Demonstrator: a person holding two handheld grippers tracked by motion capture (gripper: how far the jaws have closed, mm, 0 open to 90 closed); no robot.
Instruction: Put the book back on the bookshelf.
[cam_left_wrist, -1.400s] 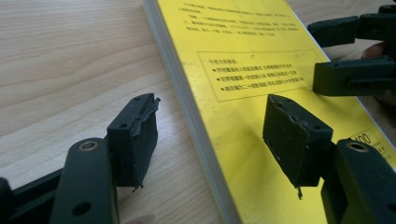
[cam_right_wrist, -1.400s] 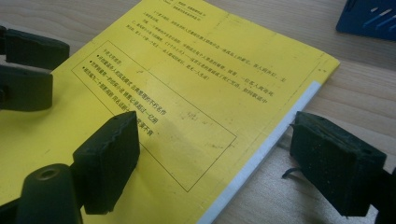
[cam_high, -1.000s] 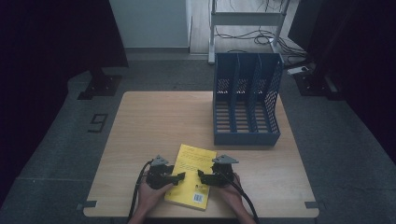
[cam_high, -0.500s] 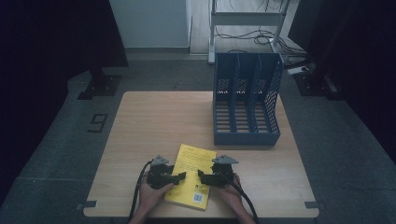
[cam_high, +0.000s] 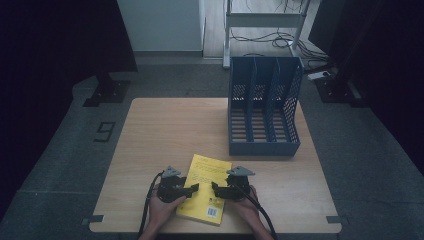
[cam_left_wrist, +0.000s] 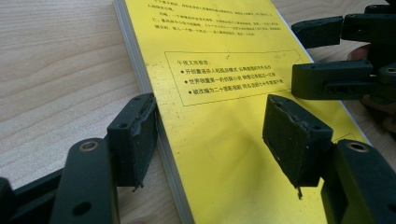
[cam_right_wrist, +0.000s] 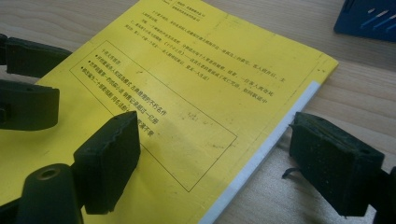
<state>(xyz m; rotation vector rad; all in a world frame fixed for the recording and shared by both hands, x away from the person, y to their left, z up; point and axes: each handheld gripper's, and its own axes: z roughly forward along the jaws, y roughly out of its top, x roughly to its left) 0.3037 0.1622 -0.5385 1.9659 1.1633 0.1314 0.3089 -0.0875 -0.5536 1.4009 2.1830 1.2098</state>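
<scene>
Nothing has shifted: both grippers, left and right, stay open, straddling opposite edges of the book lying flat at the table's near edge. Closing may pinch only its cover.

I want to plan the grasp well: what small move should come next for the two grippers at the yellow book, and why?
Probably close the left gripper on the yellow book: its open jaws straddle one long edge. The right gripper, also open, straddles the opposite edge.

Both grippers, left and right, are black with worn rubber pads, grey three-cornered top plates and trailing black cables.
</scene>
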